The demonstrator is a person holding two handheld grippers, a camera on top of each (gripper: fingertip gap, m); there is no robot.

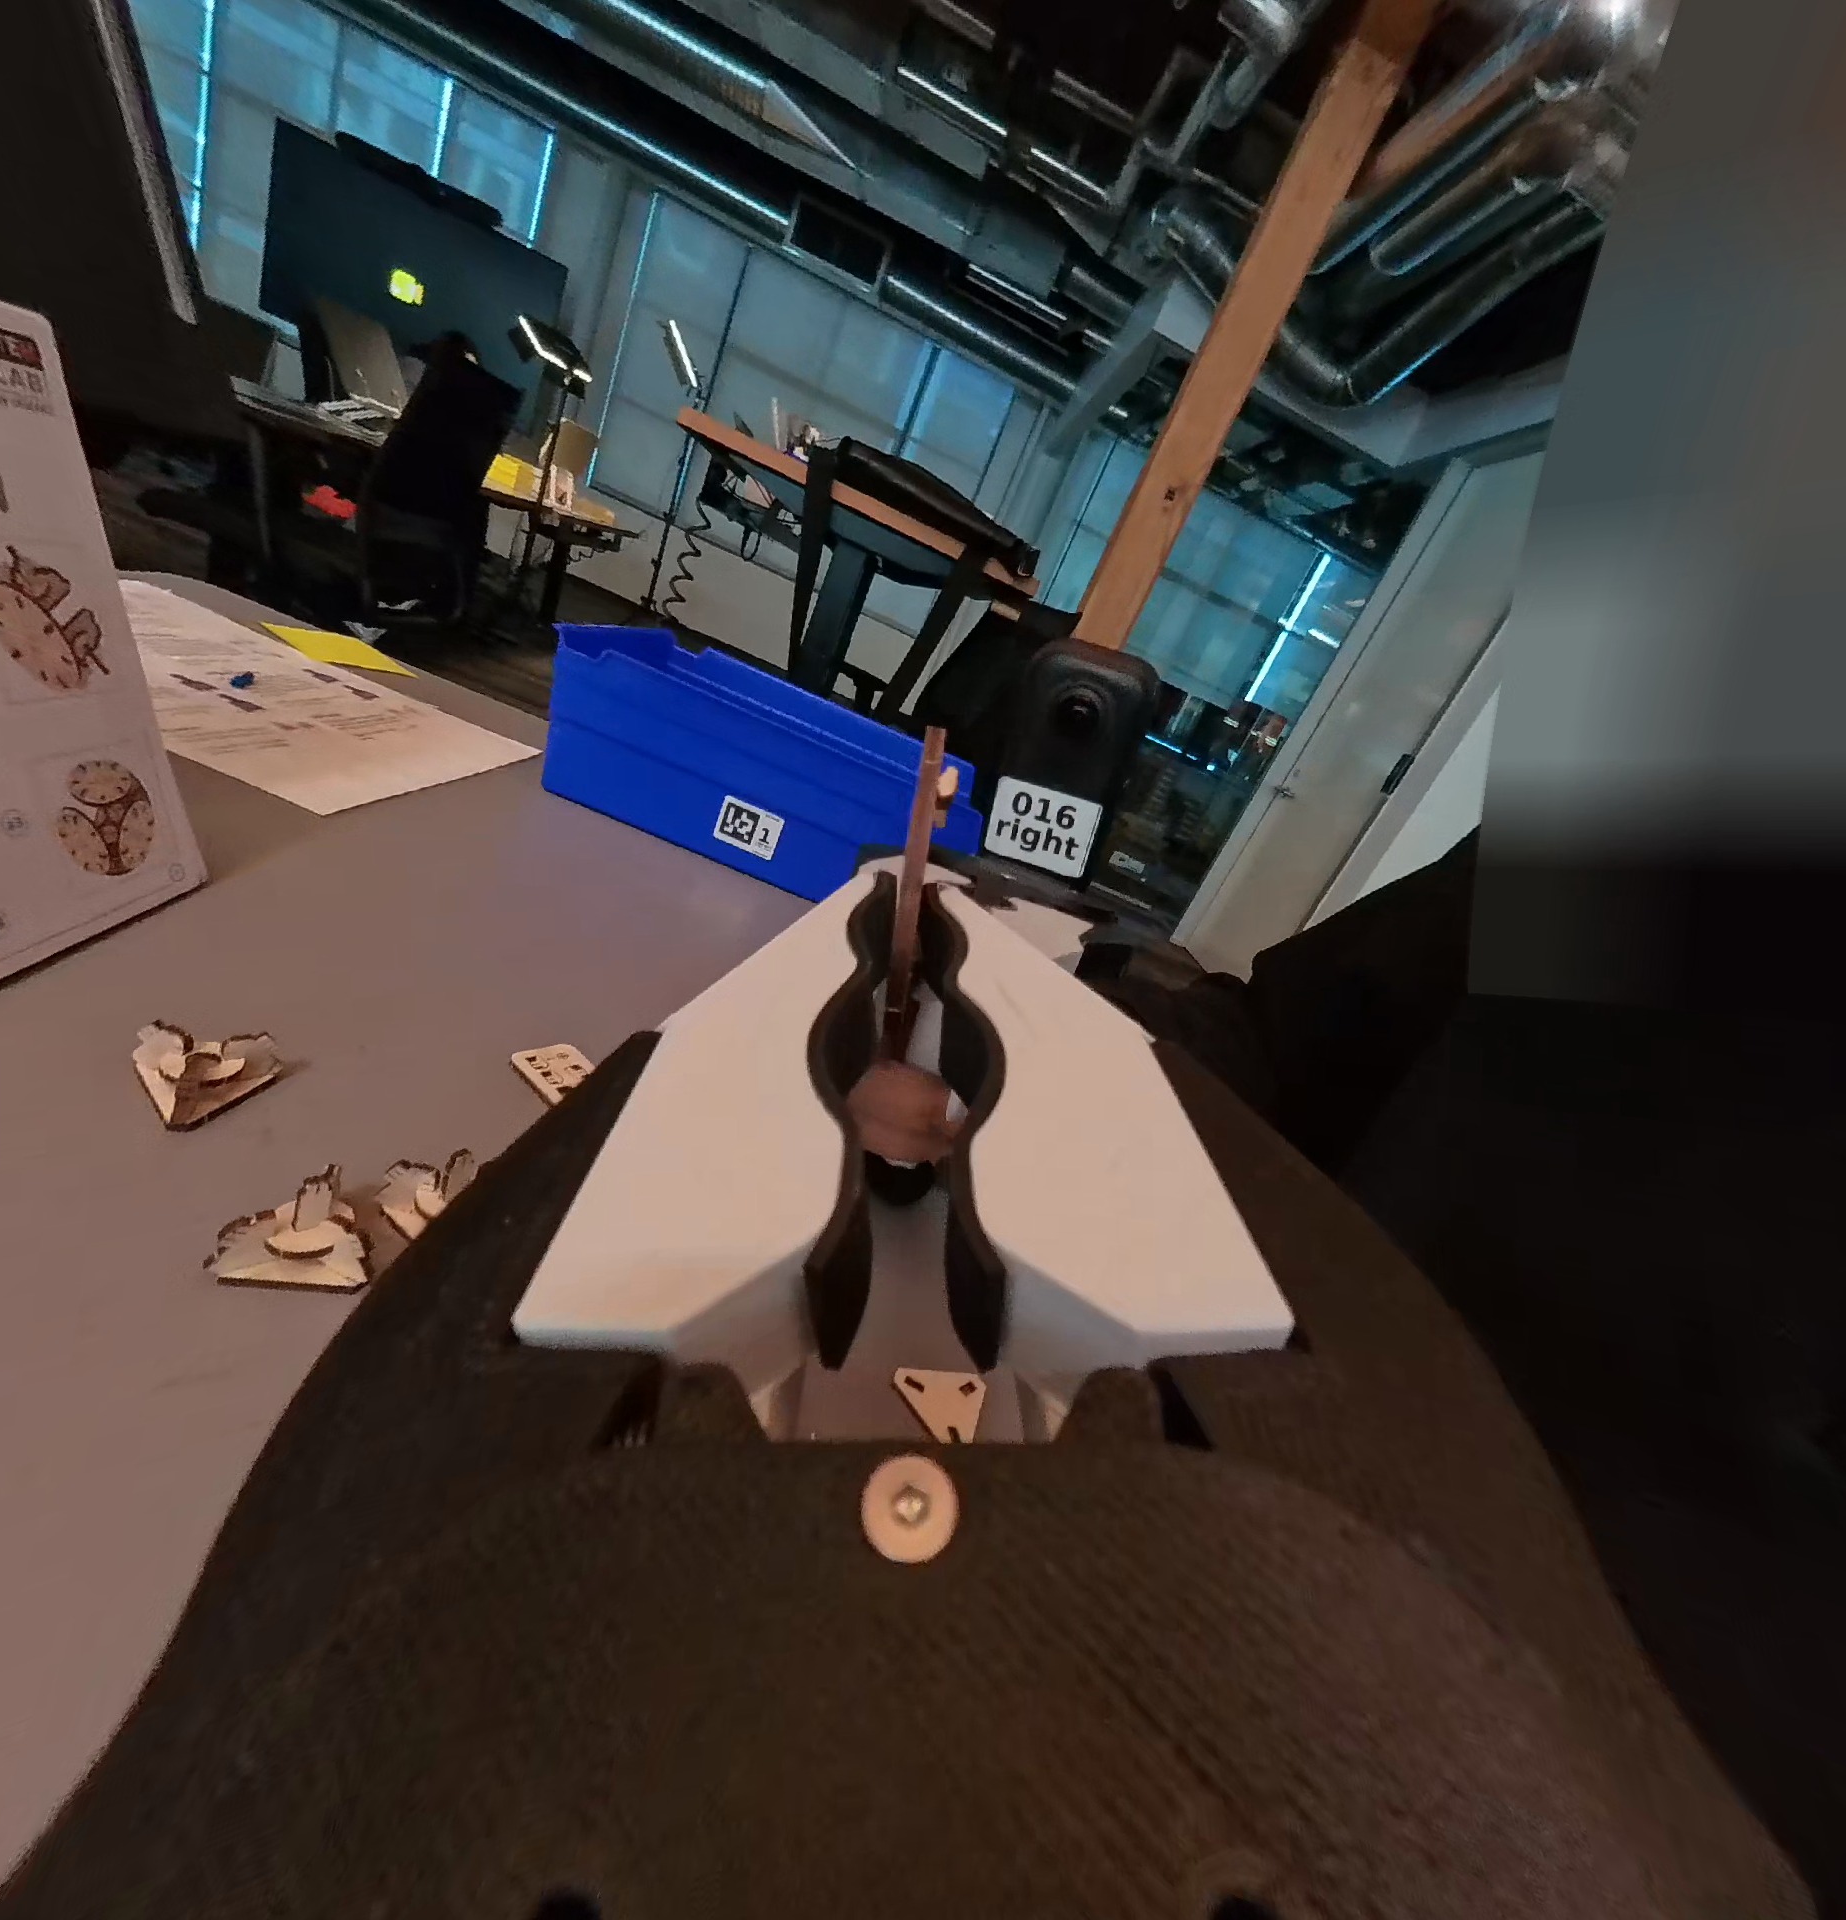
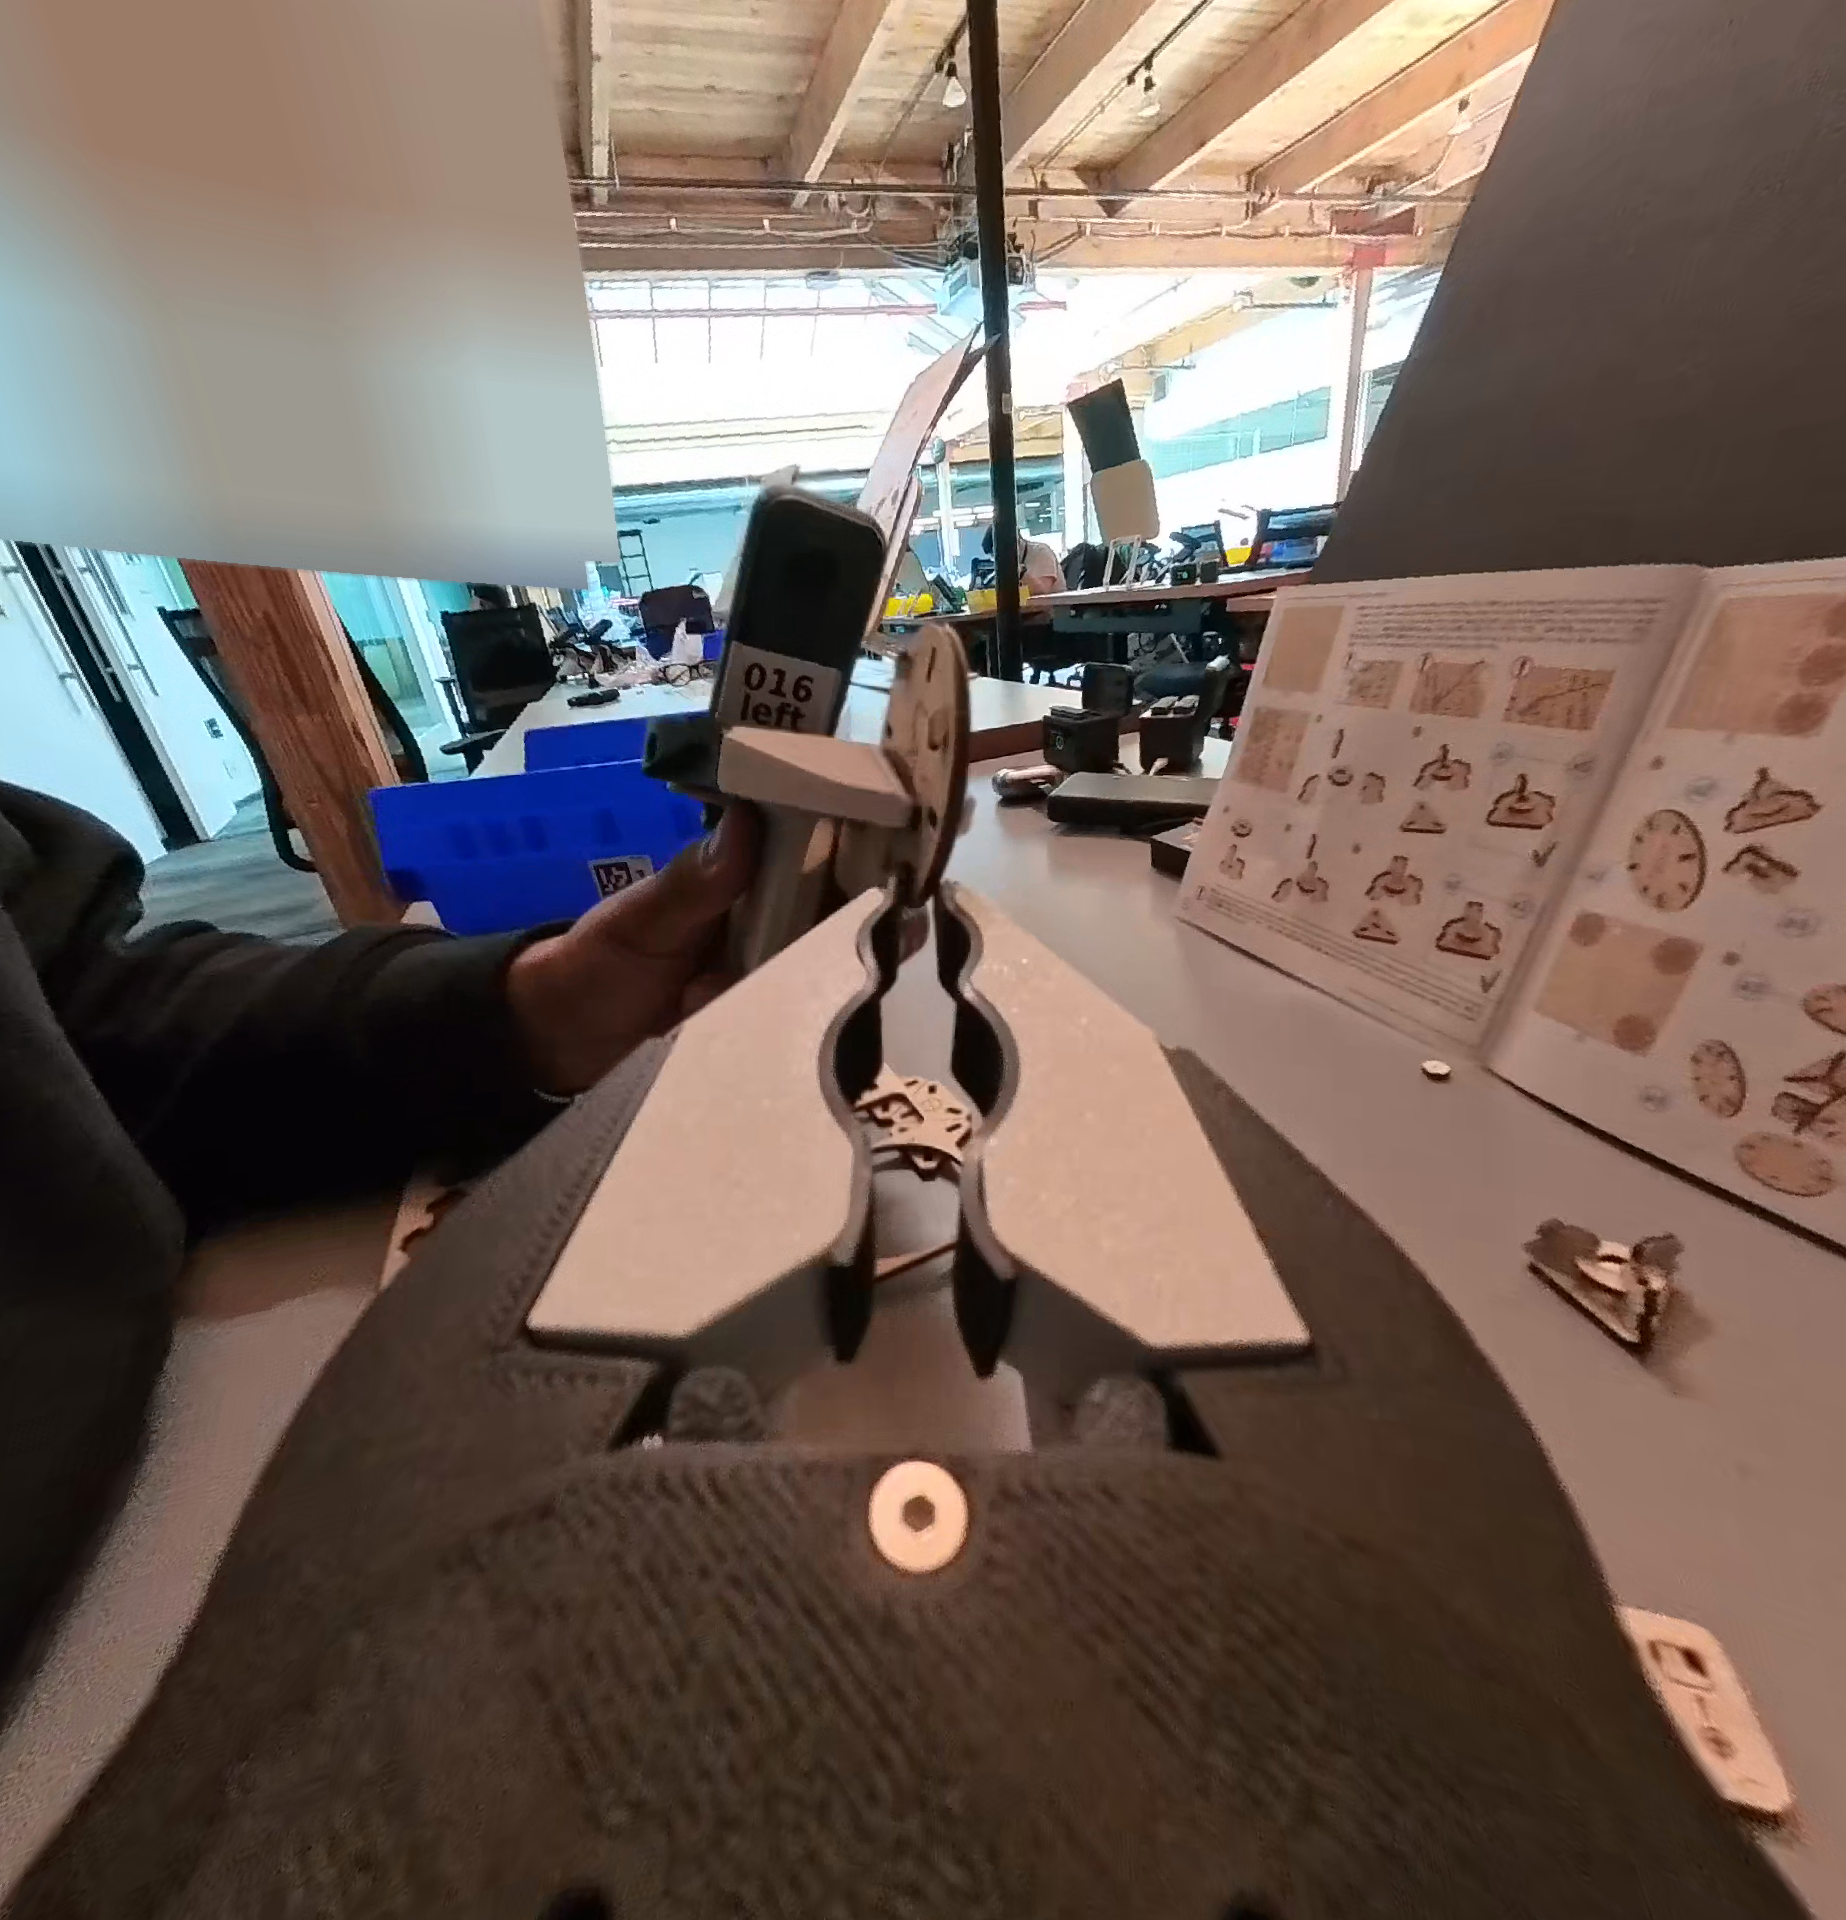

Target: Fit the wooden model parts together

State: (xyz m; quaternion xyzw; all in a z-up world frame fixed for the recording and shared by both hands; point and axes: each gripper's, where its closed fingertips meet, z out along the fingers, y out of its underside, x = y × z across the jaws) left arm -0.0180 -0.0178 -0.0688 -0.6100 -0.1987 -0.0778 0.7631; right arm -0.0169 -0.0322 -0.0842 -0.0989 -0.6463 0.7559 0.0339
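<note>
Left tongs (image 1: pixel 911 904) clenched on a thin wooden disc (image 2: pixel 929 758), seen edge-on in the left wrist view, lifted above the grey tabletop (image 1: pixel 399 935). Right tongs (image 2: pixel 911 914) closed on the disc's lower edge, so both tongs grip the same disc, meeting tip to tip. A hand (image 2: pixel 628 945) holds the left tool. Small wooden assemblies (image 1: pixel 204 1070) lie on the tabletop left of the left tongs. Blue bin (image 1: pixel 690 769) behind them, open instruction booklet (image 2: pixel 1521 831) standing to the right.
</note>
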